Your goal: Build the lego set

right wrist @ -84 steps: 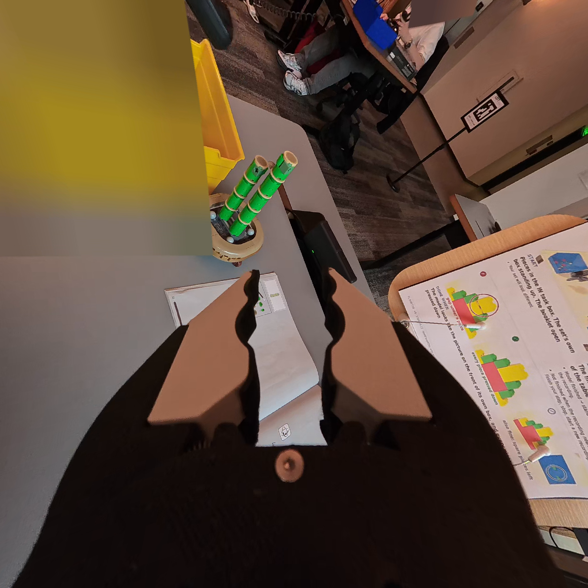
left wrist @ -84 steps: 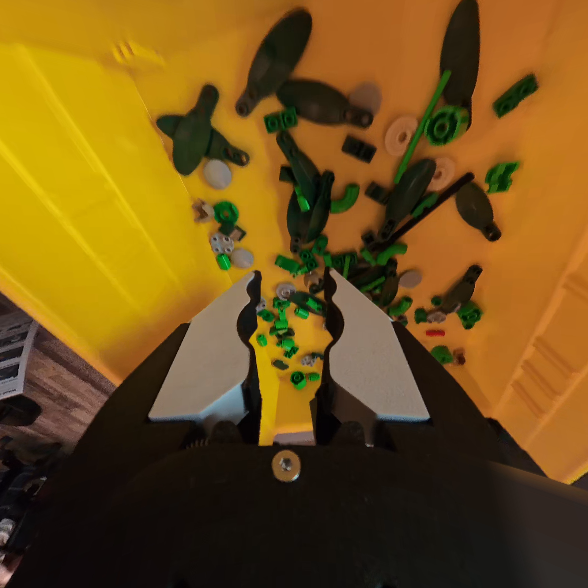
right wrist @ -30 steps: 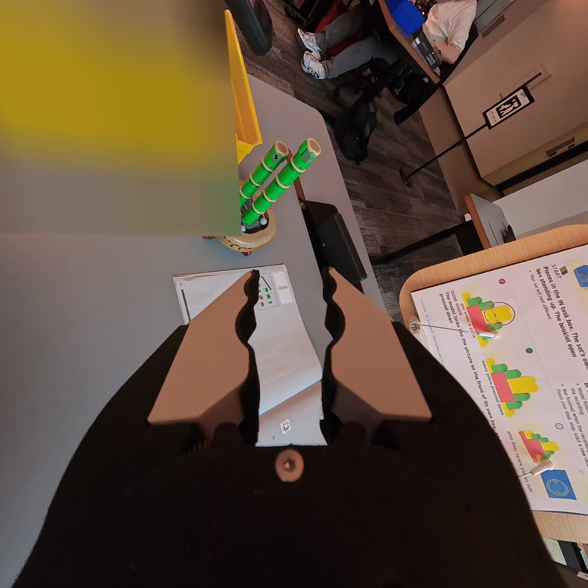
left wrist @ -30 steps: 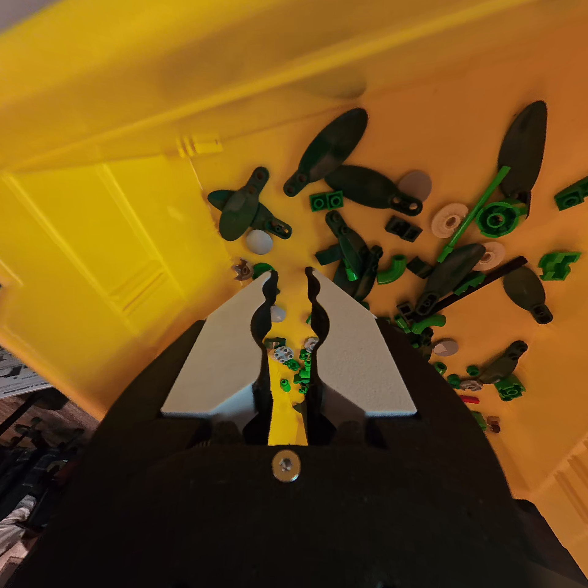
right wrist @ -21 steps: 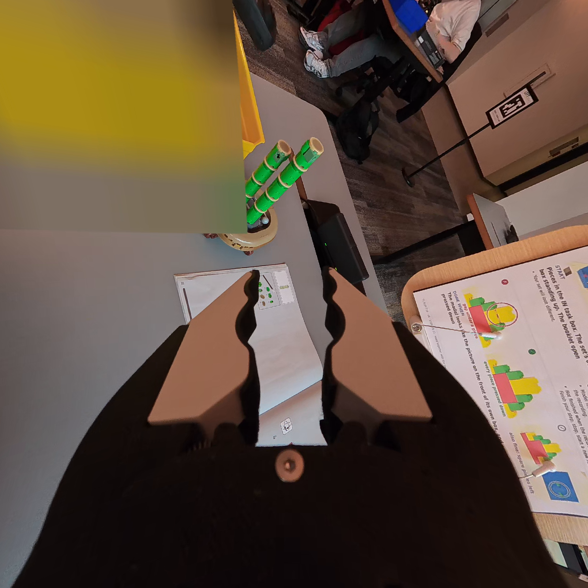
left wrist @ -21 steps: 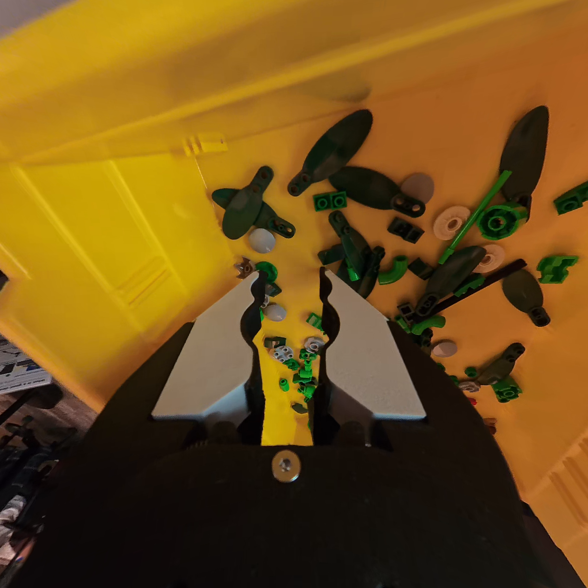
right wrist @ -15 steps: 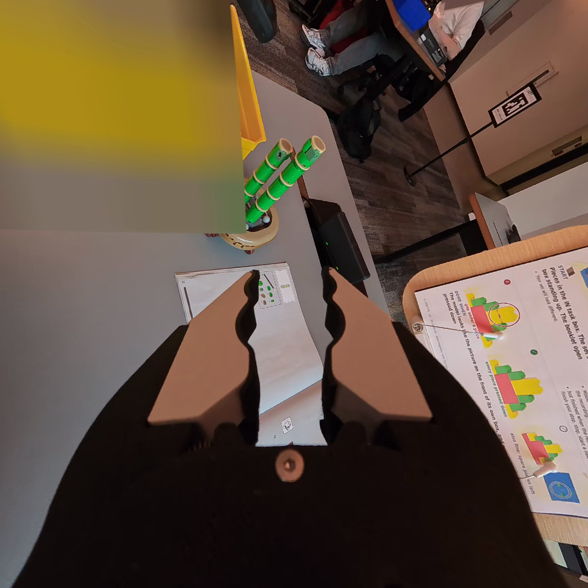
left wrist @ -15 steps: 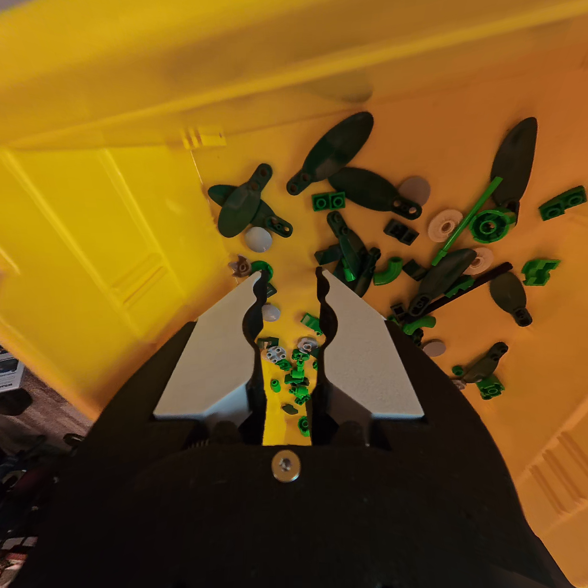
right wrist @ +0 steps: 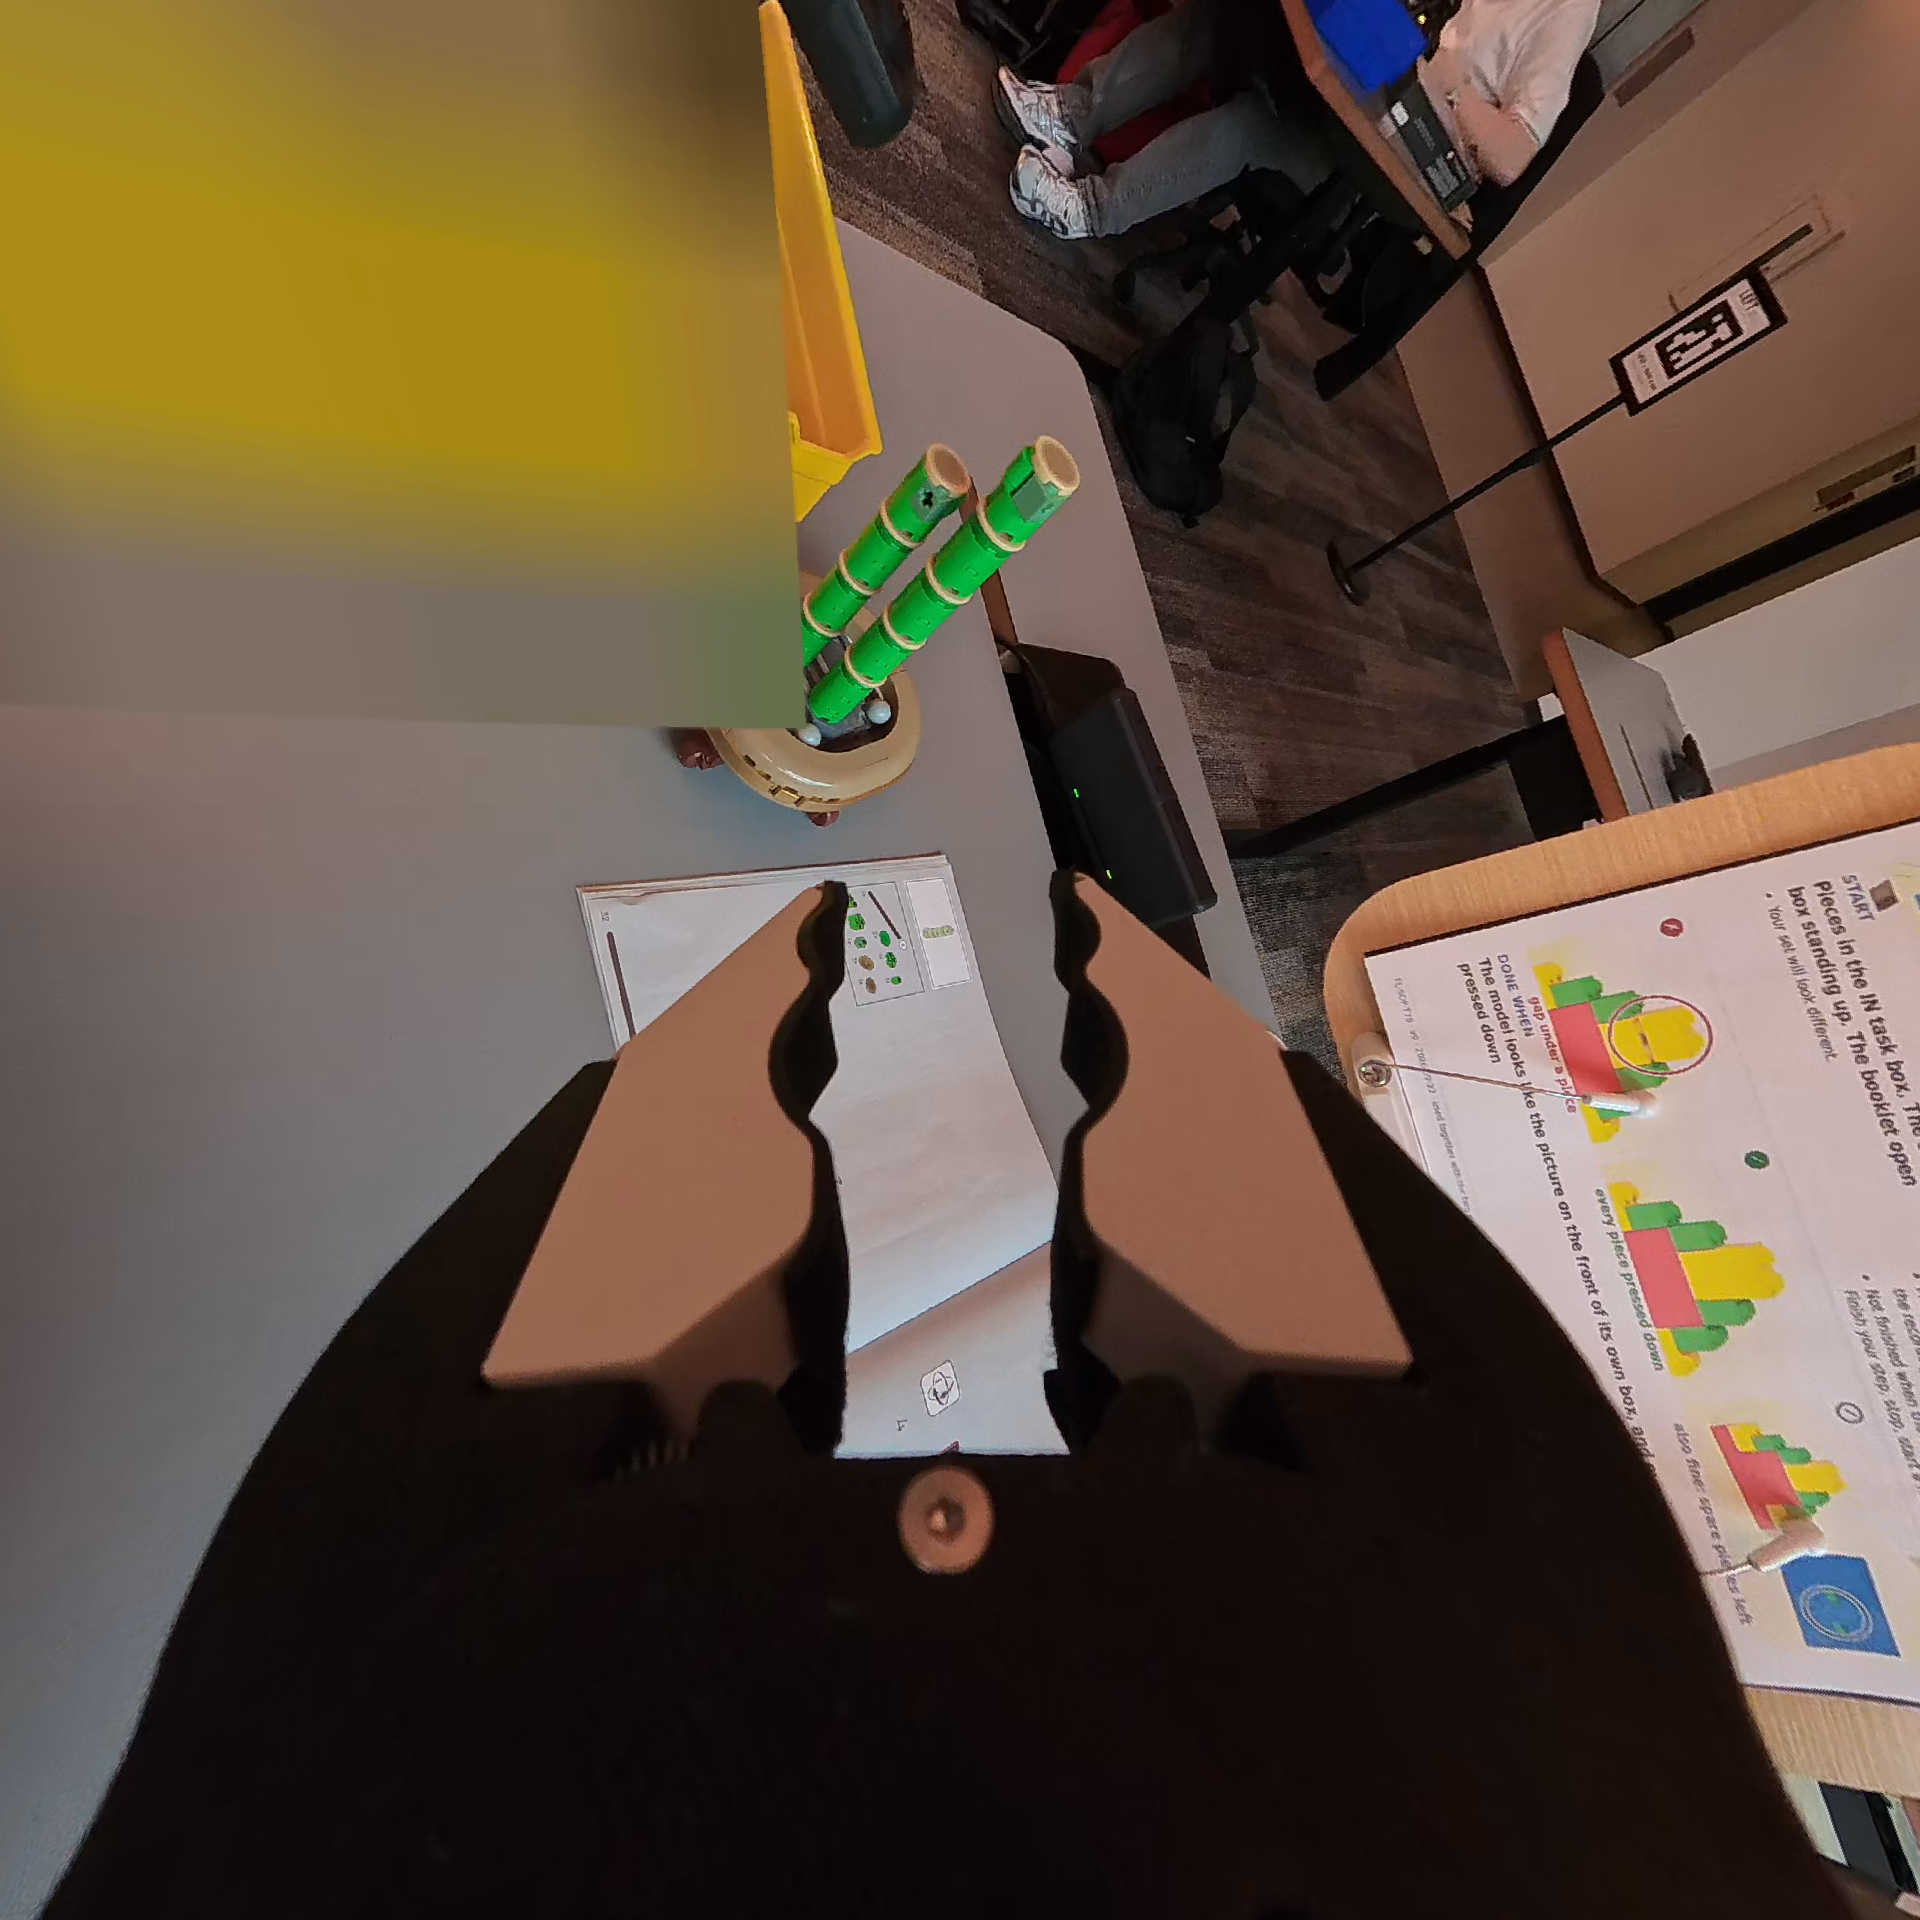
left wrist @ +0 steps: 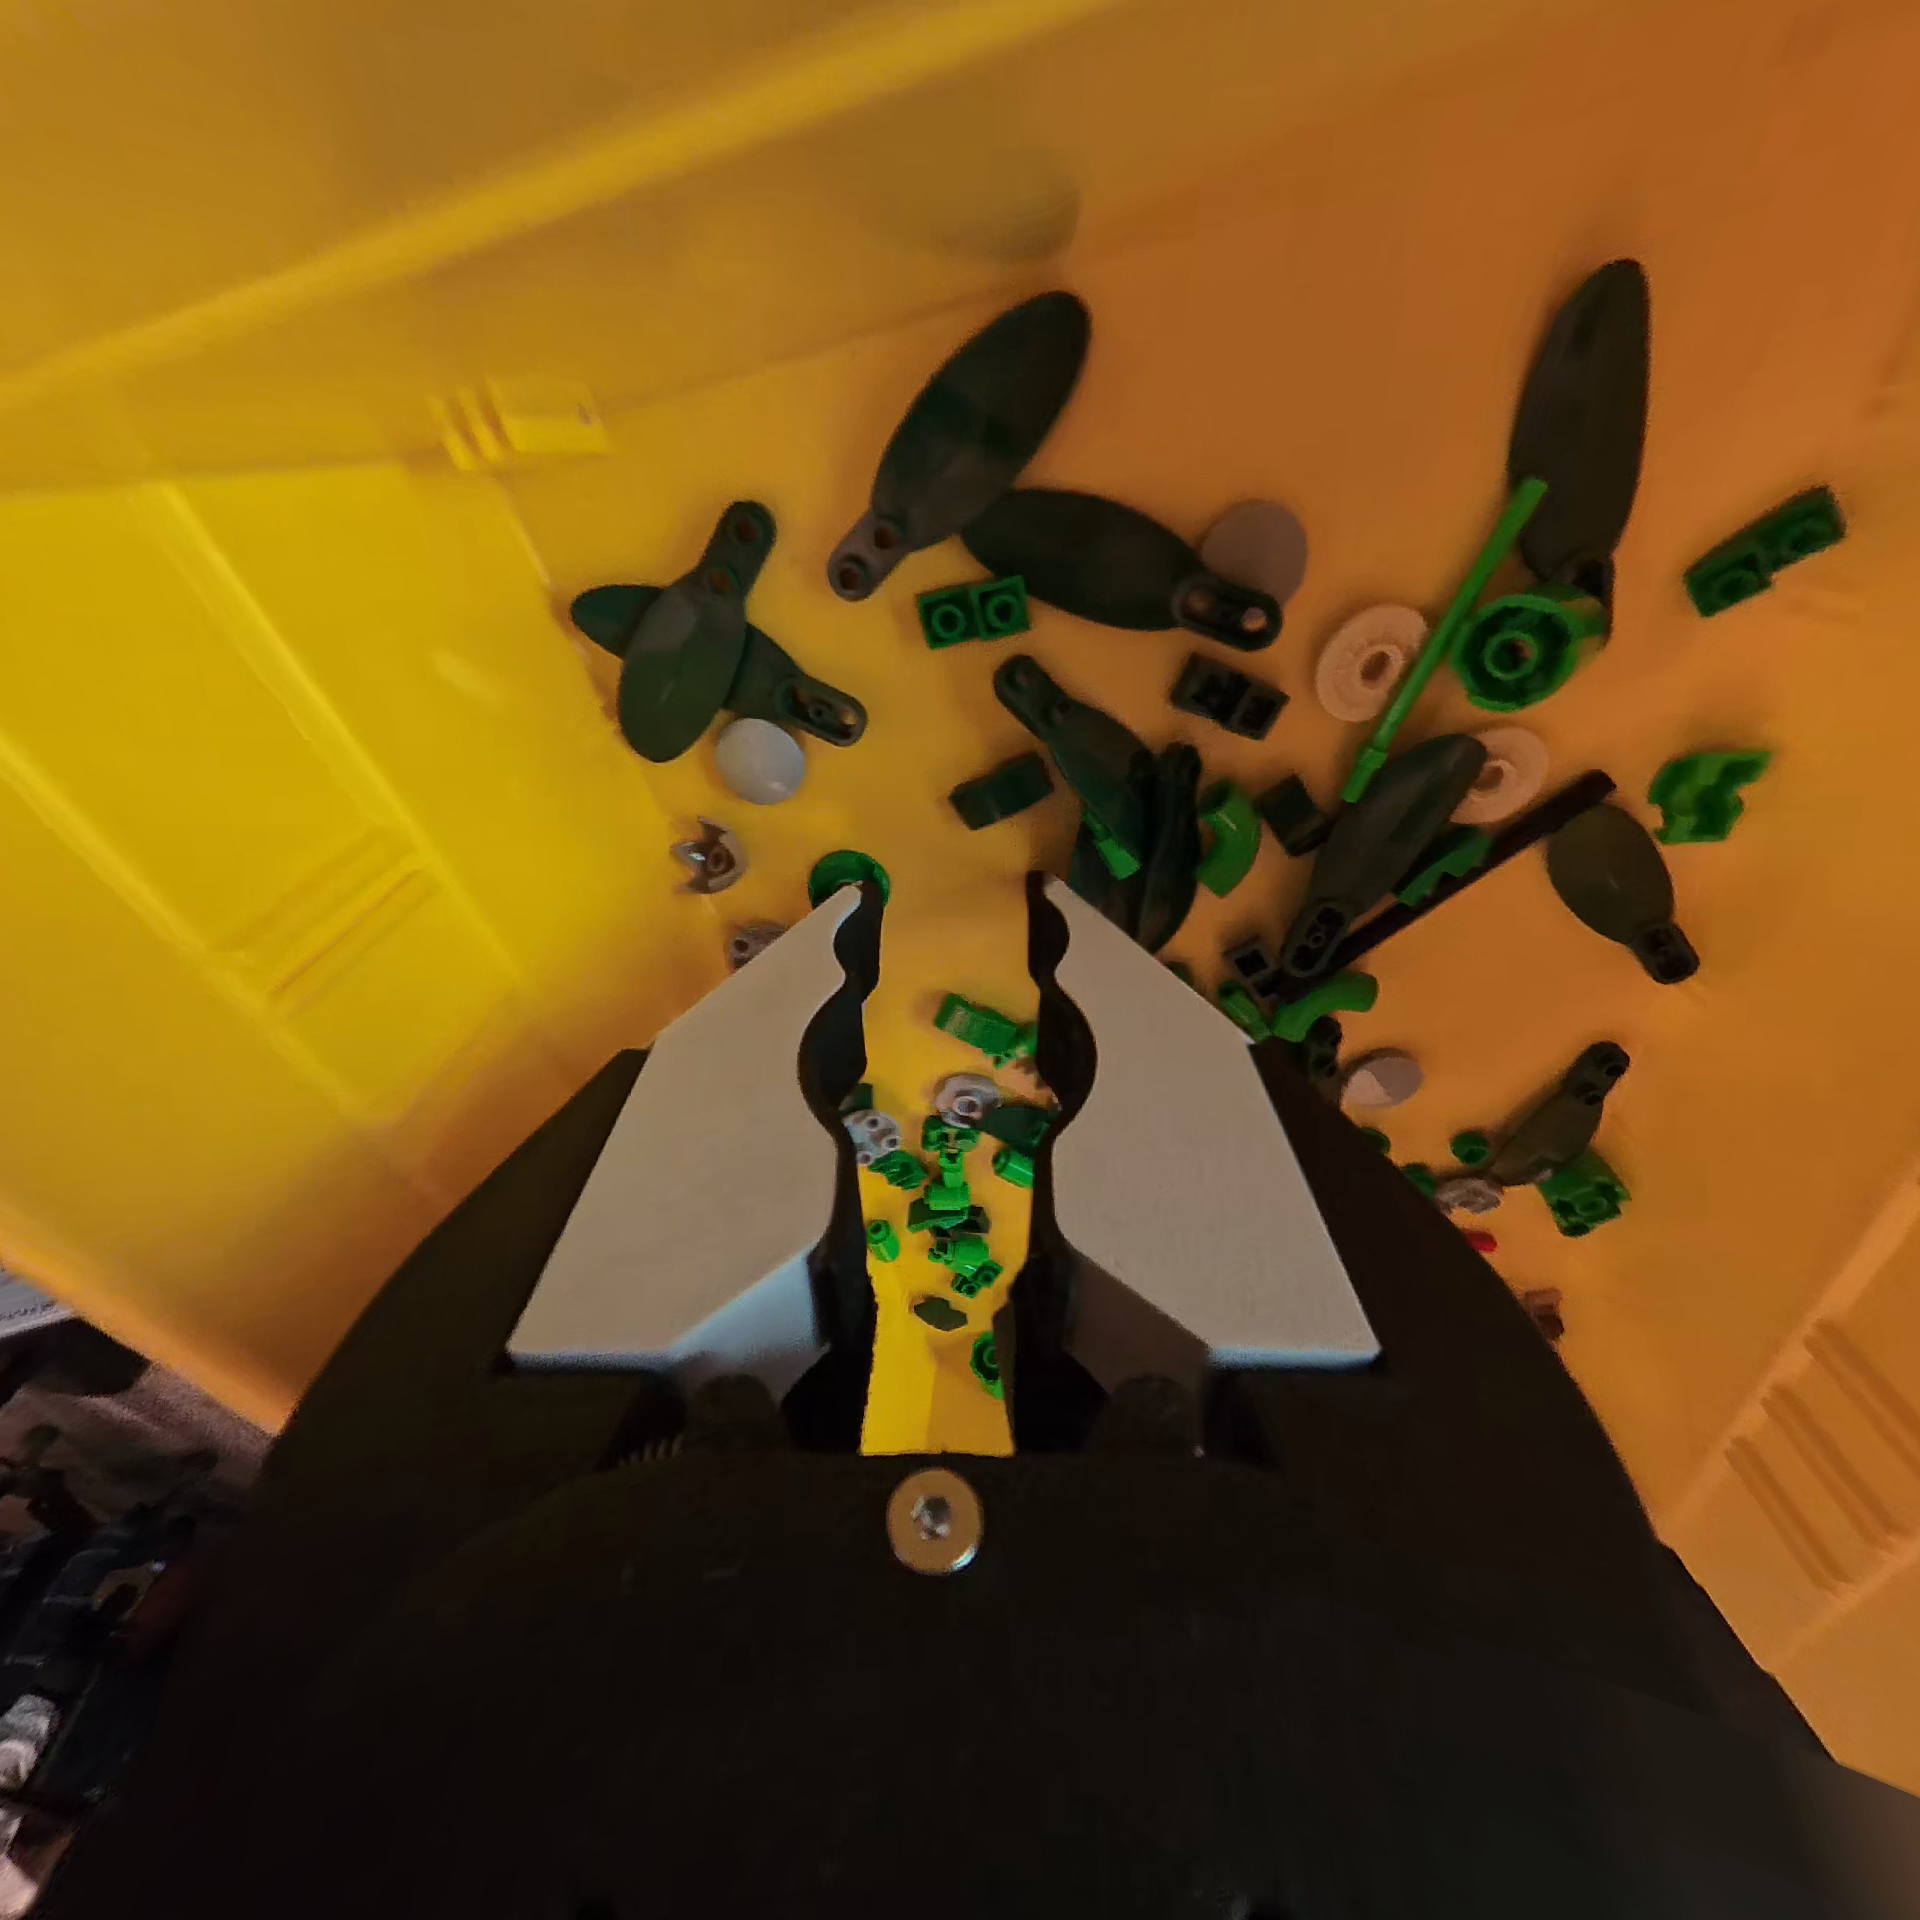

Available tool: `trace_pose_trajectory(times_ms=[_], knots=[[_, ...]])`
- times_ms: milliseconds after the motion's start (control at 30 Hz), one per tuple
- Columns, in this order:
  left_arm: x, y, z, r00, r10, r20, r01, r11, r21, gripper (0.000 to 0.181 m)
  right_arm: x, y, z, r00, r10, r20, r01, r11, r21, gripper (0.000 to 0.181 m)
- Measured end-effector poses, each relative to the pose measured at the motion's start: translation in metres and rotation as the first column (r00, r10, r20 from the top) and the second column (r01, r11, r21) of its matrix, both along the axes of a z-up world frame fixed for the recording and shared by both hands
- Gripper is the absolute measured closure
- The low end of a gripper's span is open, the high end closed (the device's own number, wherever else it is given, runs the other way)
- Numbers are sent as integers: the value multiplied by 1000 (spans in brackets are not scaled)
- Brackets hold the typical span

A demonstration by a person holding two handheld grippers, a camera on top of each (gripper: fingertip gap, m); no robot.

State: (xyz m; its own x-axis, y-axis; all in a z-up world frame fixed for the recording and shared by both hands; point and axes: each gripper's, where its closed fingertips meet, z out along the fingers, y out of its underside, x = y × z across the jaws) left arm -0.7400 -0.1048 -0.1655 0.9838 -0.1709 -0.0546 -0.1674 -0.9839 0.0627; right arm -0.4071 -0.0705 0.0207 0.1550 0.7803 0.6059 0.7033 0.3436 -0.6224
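My left gripper [left wrist: 948,896] is open and empty, held above the floor of a yellow bin [left wrist: 312,727]. Loose lego pieces lie there: dark green leaves [left wrist: 977,436], a bright green round piece [left wrist: 849,873] at my left fingertip, a heap of small green and grey pieces [left wrist: 951,1174] between the fingers, a thin green rod [left wrist: 1439,649]. My right gripper [right wrist: 945,899] is open and empty above the grey table [right wrist: 260,1039], over the open instruction booklet [right wrist: 914,1091]. The partly built model [right wrist: 904,603], two green stalks on a tan round base, stands beyond it.
The yellow bin's outer wall [right wrist: 821,312] stands behind the model. A board with a printed sheet [right wrist: 1683,1195] lies to the right. A black box [right wrist: 1112,790] sits off the table's edge. A seated person's legs [right wrist: 1122,156] are far off. There is about 40 cm between the tips of the two grippers. The partly built model [right wrist: 904,603] is closer to my right gripper, around 15 cm from its tips; the left tips are 25 cm off.
My left gripper narrowed, opened wider, then narrowed a little, and shifted toward the bin's left wall. My right gripper drifted slightly, staying open over the booklet.
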Motion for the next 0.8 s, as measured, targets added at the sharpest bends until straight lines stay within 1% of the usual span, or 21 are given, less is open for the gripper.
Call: trace_pose_trajectory(times_ms=[33, 167, 267, 333, 500, 733, 800], knots=[[2, 1, 1, 1000, -6, 14, 6, 1000, 6, 153, 0, 0, -1, 1000, 1, 1, -1, 1000, -1, 141], [-2, 9, 8, 1000, -5, -2, 5, 998, 60, 155, 0, 0, -2, 1000, 0, 6, 0, 1000, -1, 141], [-10, 6, 6, 999, -20, -40, 22, 999, 41, 154, 0, 0, -2, 1000, 0, 5, 0, 1000, -1, 141], [-15, 6, 4, 998, -10, -64, 12, 999, 32, 153, 0, 0, -1, 1000, 1, 5, -1, 1000, -1, 141], [-16, 4, 0, 998, -4, -60, 5, 1000, 13, 153, 0, 0, -2, 1000, 2, 8, -2, 1000, -3, 141], [-13, 3, -1, 999, -11, -42, 11, 1000, 7, 160, -1, -1, -4, 1000, 8, 14, -7, 1000, -6, 141], [-14, 1, -1, 998, -28, -60, 27, 1000, -2, 167, -1, -1, -4, 1000, 8, 15, -8, 1000, -7, 141]])
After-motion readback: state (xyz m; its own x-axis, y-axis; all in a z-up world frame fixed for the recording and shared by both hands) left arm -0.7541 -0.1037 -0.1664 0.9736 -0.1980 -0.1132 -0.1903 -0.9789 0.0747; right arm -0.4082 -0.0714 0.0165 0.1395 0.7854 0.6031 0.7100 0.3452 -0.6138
